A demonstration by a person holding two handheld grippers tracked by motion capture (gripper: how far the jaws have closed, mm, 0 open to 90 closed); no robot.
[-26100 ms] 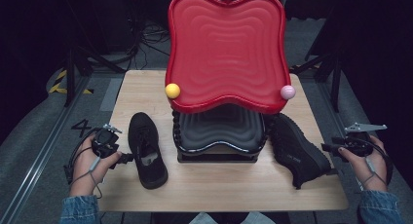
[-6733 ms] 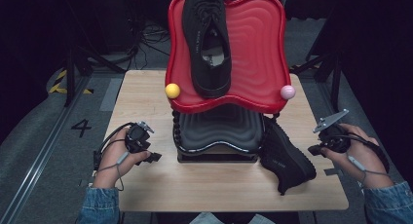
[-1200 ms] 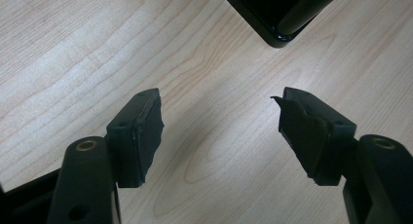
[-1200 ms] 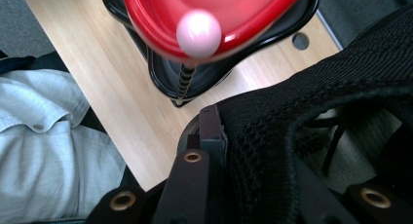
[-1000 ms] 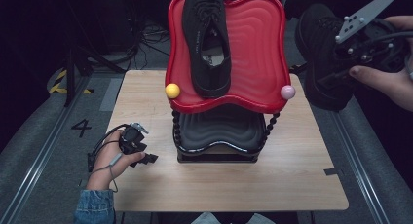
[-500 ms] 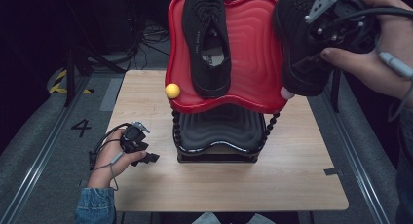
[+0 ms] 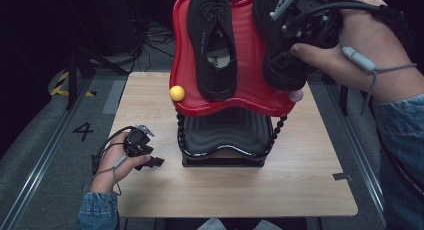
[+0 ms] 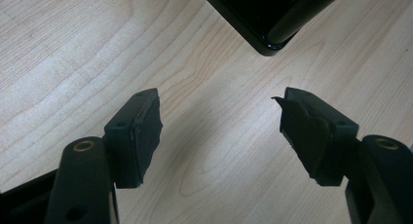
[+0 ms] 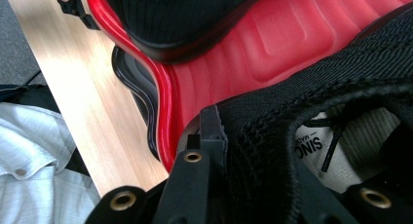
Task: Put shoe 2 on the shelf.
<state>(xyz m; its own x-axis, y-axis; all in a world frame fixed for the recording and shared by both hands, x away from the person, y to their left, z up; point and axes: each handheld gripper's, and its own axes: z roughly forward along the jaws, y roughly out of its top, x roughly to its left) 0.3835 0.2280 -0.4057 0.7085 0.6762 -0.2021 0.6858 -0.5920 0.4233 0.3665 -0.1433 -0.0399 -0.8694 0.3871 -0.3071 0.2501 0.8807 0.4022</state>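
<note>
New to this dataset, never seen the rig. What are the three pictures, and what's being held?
No robot: a person holds handheld tongs in each hand. The high view looks down on a light wooden table bearing a wavy red plastic tray raised above a black one. One black knit sneaker already lies on the red tray. The other two pictures come from cameras on the tongs. The right tongs grip a second black sneaker by its collar over the tray. The left tongs rest open on the table.
</note>
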